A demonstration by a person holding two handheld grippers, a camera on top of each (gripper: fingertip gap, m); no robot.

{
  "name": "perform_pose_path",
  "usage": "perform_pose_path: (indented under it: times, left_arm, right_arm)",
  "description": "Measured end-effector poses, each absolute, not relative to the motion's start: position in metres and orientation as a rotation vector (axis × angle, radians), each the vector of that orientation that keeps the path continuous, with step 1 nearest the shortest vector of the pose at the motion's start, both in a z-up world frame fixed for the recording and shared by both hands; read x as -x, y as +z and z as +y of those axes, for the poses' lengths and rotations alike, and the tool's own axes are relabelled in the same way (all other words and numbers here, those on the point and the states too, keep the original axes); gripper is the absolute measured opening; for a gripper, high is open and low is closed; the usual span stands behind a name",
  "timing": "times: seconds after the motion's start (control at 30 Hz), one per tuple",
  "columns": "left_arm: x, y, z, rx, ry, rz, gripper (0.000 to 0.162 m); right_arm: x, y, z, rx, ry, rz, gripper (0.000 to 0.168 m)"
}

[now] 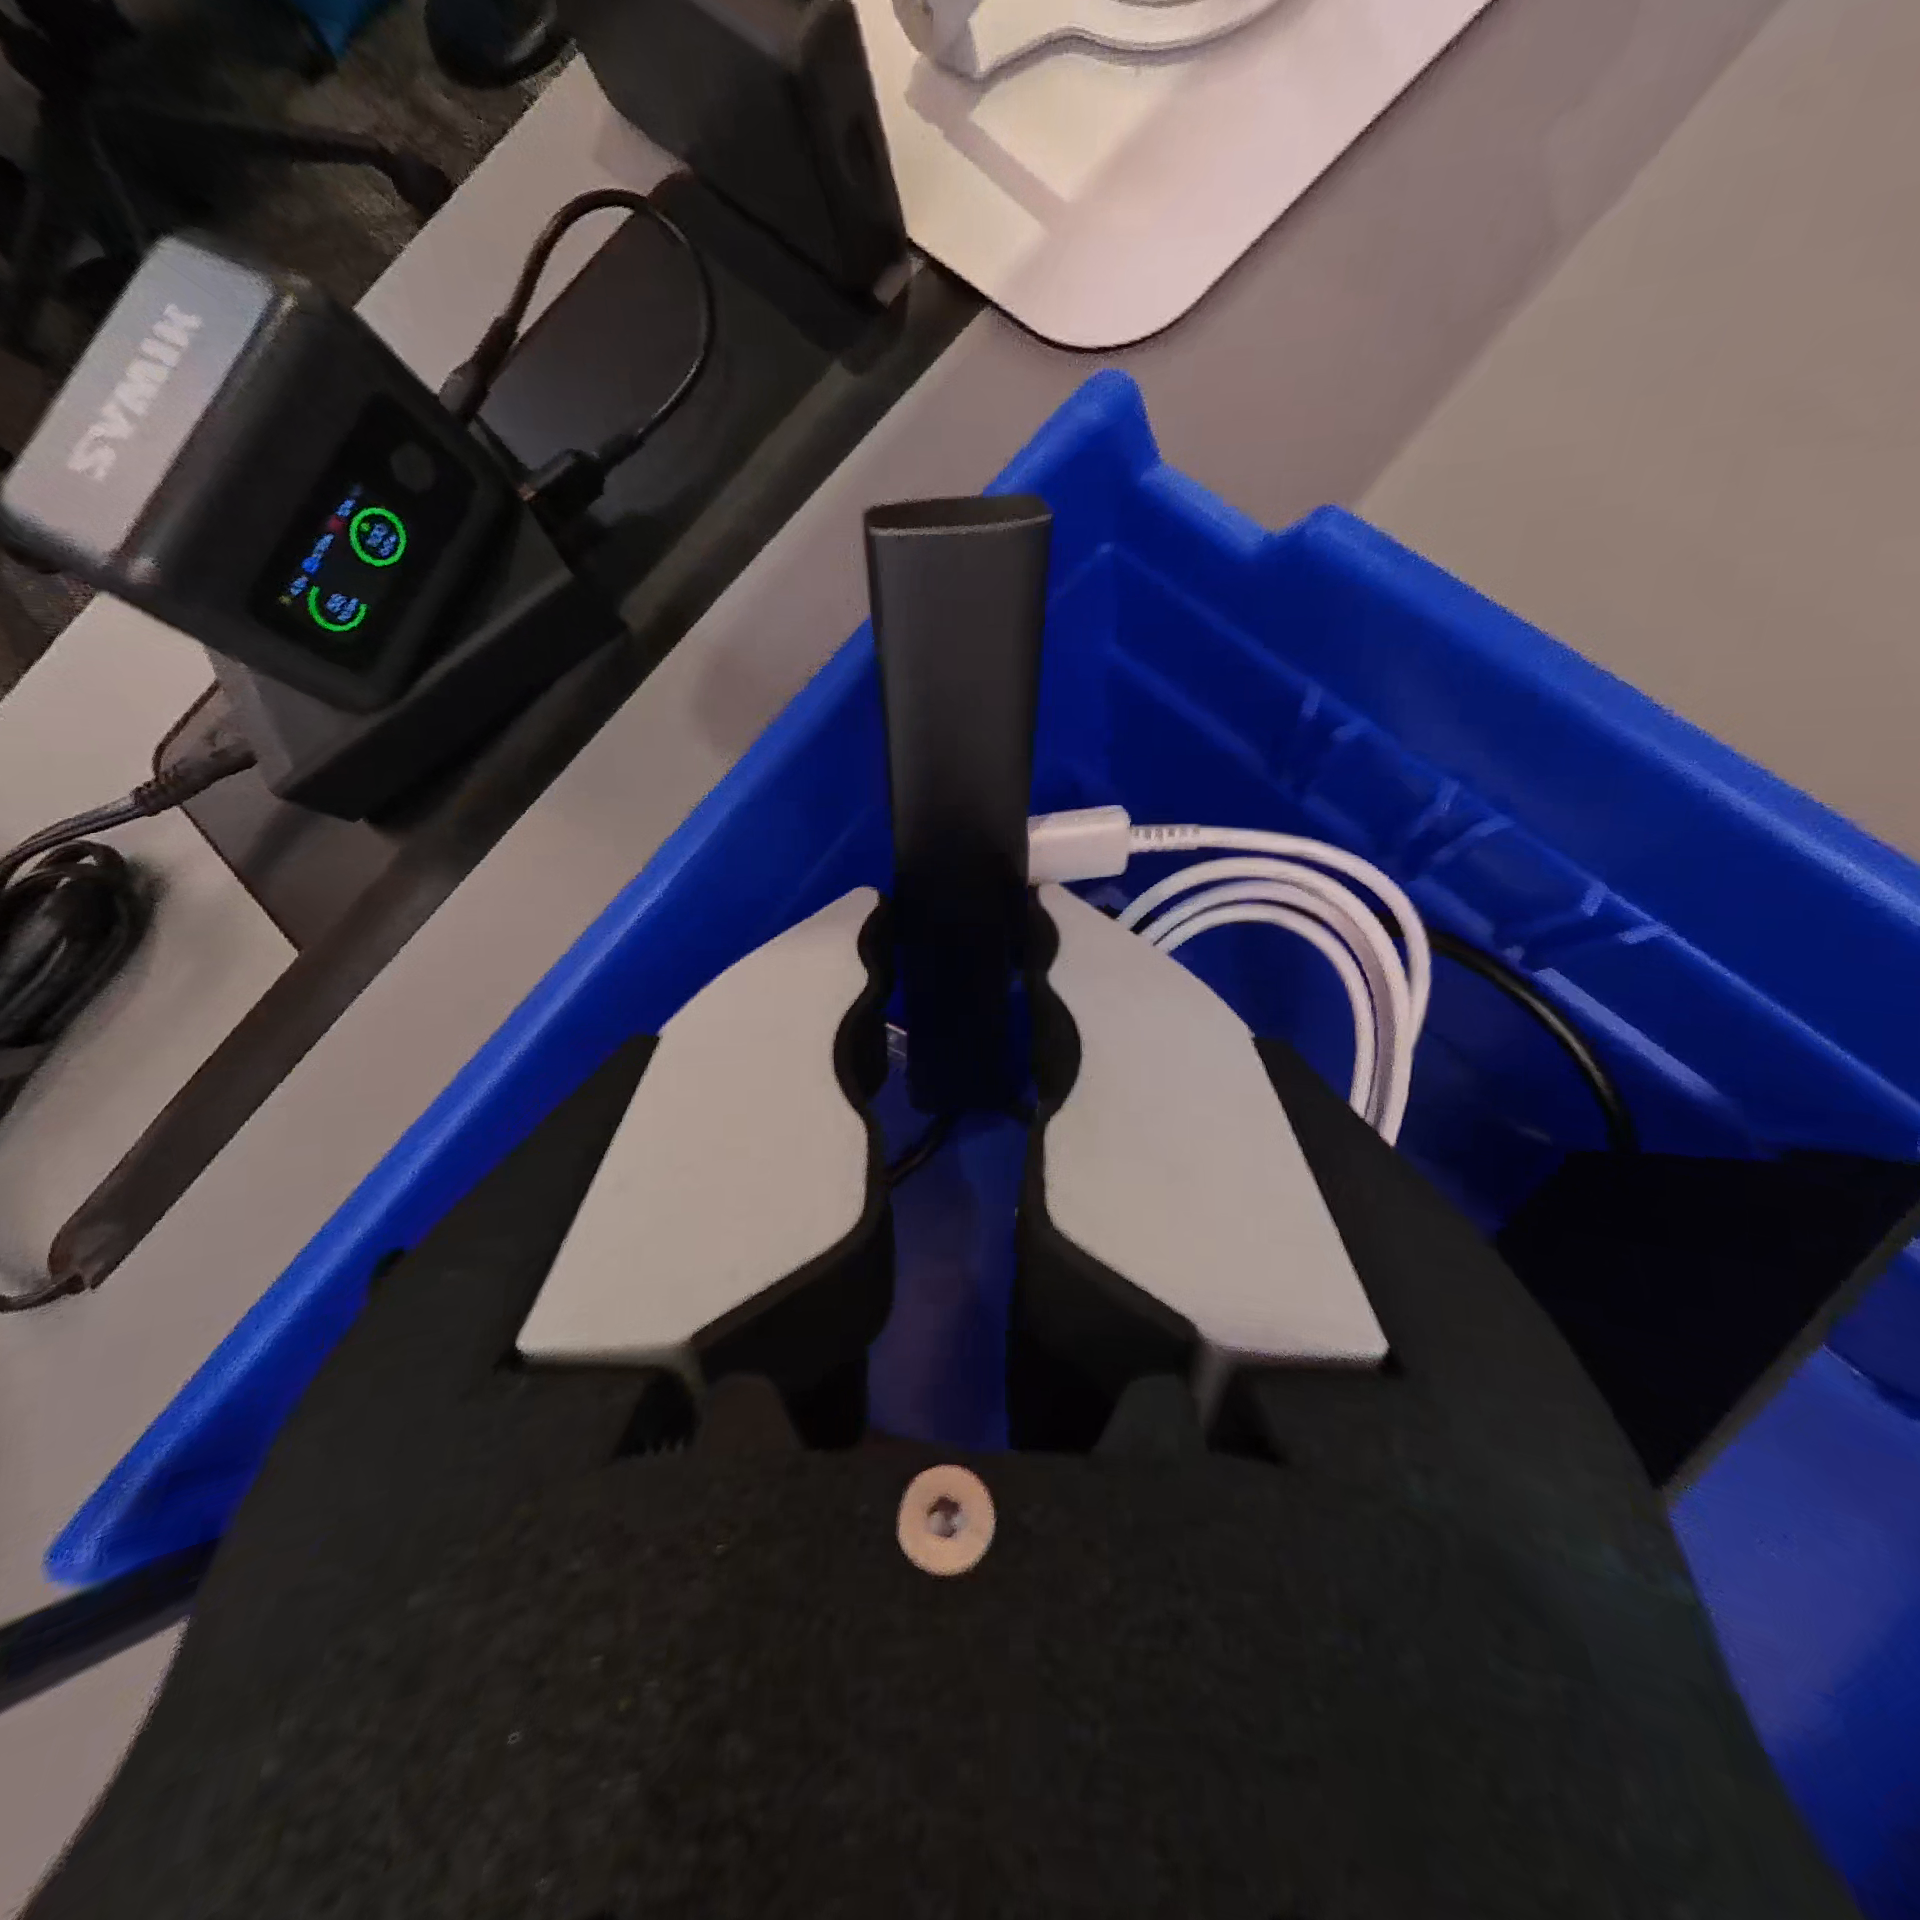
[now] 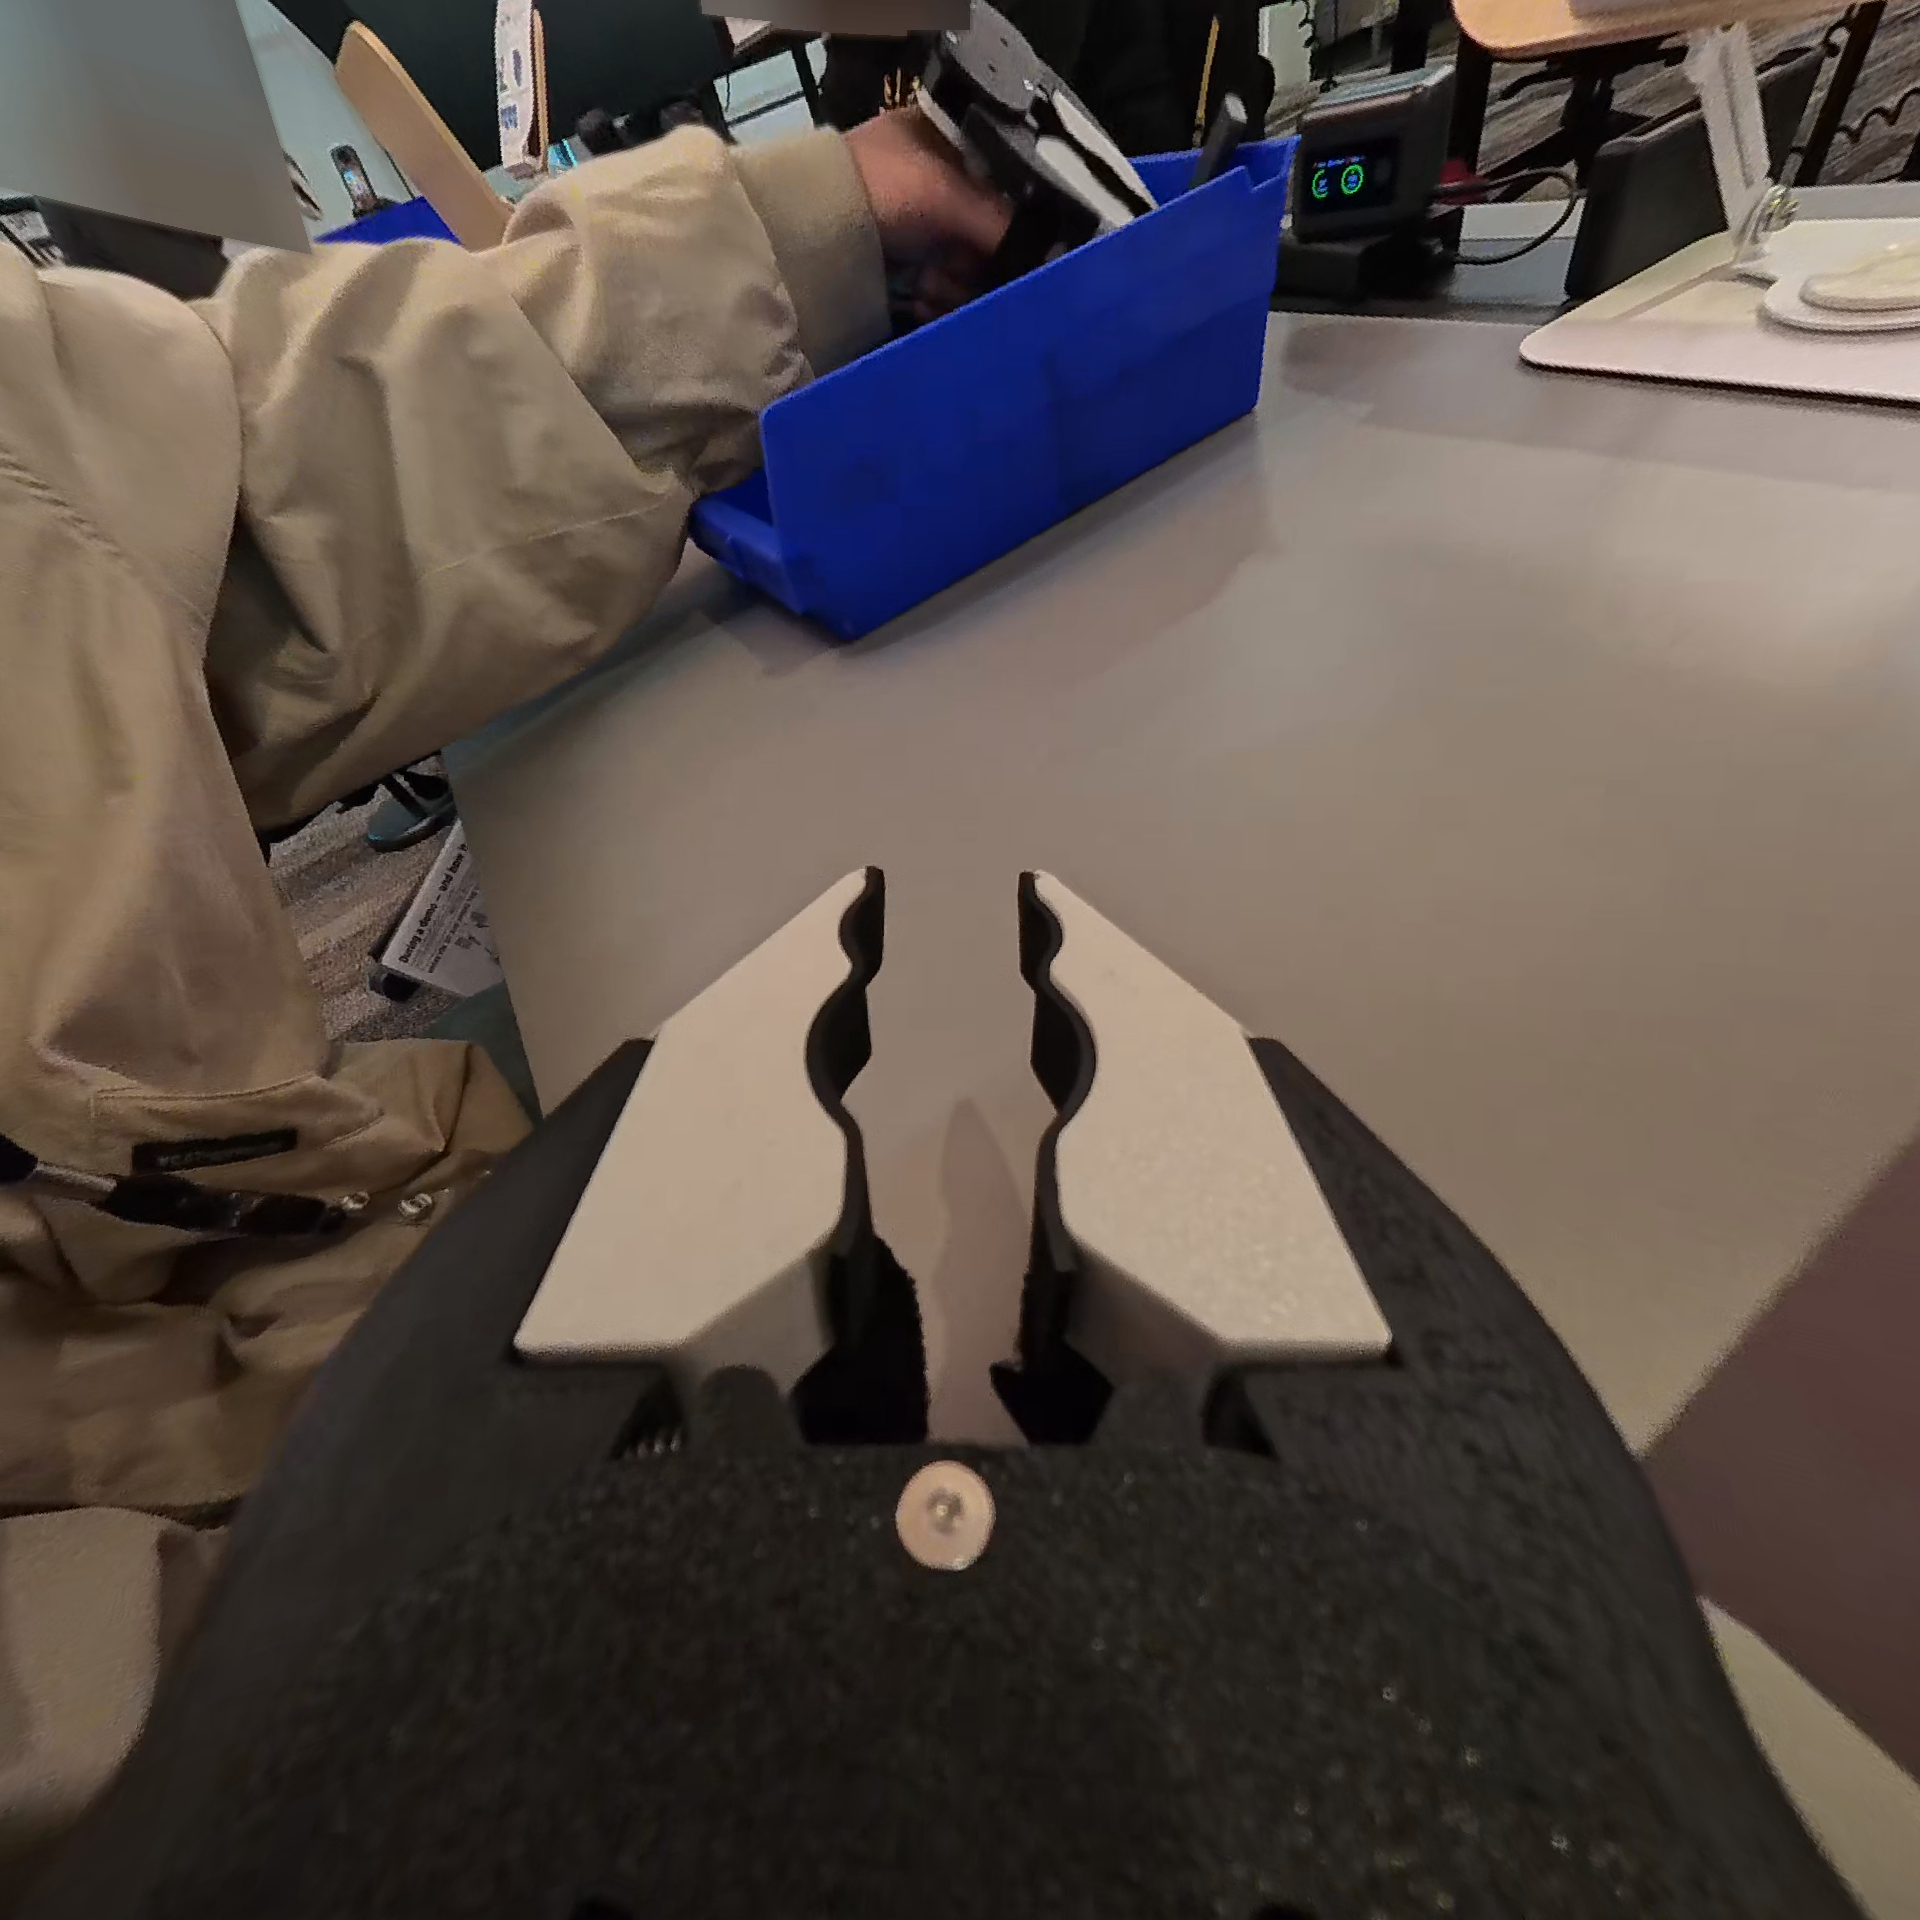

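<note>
My left gripper [image 1: 956,914] is shut on a flat black bar [image 1: 956,707] that sticks out forward past the fingertips. It hangs over the inside of a blue plastic bin [image 1: 1558,665], which holds a coiled white cable [image 1: 1299,894] and a thin black cable [image 1: 1558,1029]. In the right wrist view, the left gripper [image 2: 1039,145] shows far off over the bin [image 2: 1018,436], with the bar's tip [image 2: 1221,140] poking up. My right gripper [image 2: 951,883] is open and empty above the bare grey table [image 2: 1351,779], well short of the bin.
A black power unit with a lit screen [image 1: 260,499] stands left of the bin, with cables plugged in; it also shows in the right wrist view [image 2: 1351,177]. A white mat [image 2: 1714,332] lies at the far right. A person's beige sleeve [image 2: 416,416] reaches across the left side. Spacing between my two grippers at the tips: around 45 cm.
</note>
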State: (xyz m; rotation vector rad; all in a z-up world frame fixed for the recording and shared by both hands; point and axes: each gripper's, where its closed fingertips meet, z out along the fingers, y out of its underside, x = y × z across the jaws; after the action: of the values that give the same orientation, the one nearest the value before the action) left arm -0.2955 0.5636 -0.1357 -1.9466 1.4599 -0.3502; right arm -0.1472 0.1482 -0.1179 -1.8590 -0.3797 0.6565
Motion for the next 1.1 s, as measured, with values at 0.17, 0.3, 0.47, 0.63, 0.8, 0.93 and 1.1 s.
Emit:
perform_pose_path:
  times: [0.17, 0.3, 0.47, 0.63, 0.8, 0.93, 1.1]
  left_arm:
    - [0.305, -0.101, 0.569, 1.863, -0.343, 1.309, 0.023]
    - [0.313, -0.027, 0.558, 1.728, -0.392, 1.157, 0.023]
    - [0.309, 0.096, 0.505, 1.464, -0.565, 1.024, 0.022]
    - [0.268, 0.162, 0.403, 1.269, -0.837, 1.056, 0.022]
    - [0.216, 0.154, 0.315, 1.175, -0.873, 1.136, 0.022]
    - [0.182, 0.112, 0.277, 1.189, -0.857, 1.199, 0.022]
    - [0.159, 0.069, 0.256, 1.257, -0.927, 1.211, 0.022]
  right_arm:
    - [0.148, -0.117, 0.148, 1.853, 0.646, -0.386, 0.023]
    - [0.148, -0.114, 0.149, 1.838, 0.62, -0.391, 0.023]
    - [0.141, -0.088, 0.158, 1.759, 0.525, -0.393, 0.027]
    - [0.135, 0.004, 0.188, 1.588, 0.26, -0.436, 0.039]
    - [0.158, 0.124, 0.203, 1.373, 0.186, -0.434, 0.037]
    - [0.163, 0.133, 0.219, 1.404, 0.179, -0.463, 0.031]
    - [0.158, 0.072, 0.238, 1.578, 0.185, -0.491, 0.03]
